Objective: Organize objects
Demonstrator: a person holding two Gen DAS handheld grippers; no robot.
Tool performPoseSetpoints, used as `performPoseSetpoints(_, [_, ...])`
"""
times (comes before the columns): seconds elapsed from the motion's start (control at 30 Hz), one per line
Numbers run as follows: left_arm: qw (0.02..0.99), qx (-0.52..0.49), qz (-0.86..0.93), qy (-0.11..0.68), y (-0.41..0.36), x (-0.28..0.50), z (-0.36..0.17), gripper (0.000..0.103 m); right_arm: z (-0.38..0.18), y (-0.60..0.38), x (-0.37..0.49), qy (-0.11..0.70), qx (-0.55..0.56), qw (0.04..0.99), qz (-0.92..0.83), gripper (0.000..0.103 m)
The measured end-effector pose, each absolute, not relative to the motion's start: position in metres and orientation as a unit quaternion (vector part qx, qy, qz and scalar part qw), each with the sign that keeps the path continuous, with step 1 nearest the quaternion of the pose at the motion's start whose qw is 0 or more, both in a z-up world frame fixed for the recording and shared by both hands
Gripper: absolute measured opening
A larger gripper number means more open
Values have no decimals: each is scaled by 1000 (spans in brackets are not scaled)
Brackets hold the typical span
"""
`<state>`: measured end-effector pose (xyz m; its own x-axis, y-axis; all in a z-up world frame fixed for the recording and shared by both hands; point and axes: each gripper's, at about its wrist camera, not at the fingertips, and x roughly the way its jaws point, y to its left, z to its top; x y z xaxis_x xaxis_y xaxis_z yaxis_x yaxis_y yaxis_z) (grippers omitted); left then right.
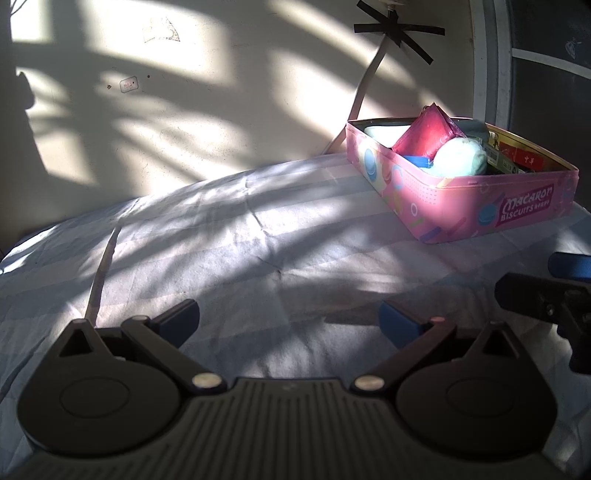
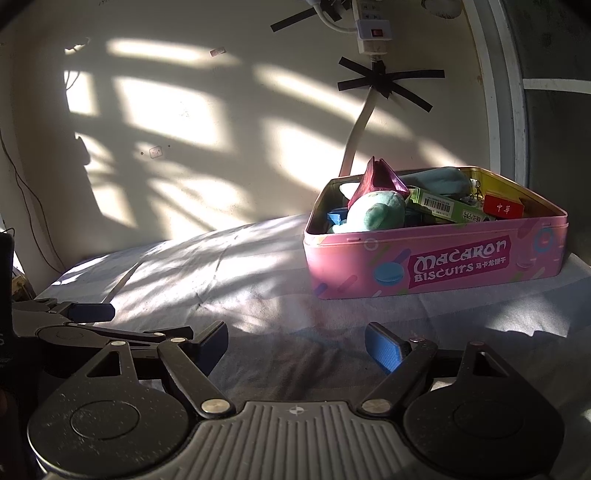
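Observation:
A pink Macaron Biscuits tin [image 1: 480, 218] [image 2: 436, 266] stands open on the cloth-covered table at the back right. It holds a green plush ball [image 1: 461, 157] [image 2: 376, 214], a dark red pouch [image 1: 428, 134] [image 2: 376, 177], a green carton [image 2: 447, 206], a small red box [image 2: 504, 208] and a blue piece [image 2: 338, 216]. My left gripper [image 1: 290, 325] is open and empty, low over the cloth, well short of the tin. My right gripper [image 2: 295, 345] is open and empty in front of the tin. Each gripper shows at the edge of the other's view.
A pale blue-grey cloth [image 1: 240, 240] [image 2: 221, 273] covers the table, streaked with sun and shadow. A cream wall [image 1: 184, 110] rises behind it, with a white cable [image 2: 354, 136] taped on by black tape [image 2: 384, 83] under a power strip [image 2: 373, 29]. A window frame [image 2: 506, 92] is at right.

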<state>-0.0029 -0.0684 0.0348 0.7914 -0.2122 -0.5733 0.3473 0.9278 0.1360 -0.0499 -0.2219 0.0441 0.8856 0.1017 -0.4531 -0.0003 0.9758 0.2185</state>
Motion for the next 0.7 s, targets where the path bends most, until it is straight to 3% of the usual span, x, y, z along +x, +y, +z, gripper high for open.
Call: performPoseSetpoints(0.7, [931,126,-154,307,-73,-2,27,103,38,-225,-49,246,116,962,26,78])
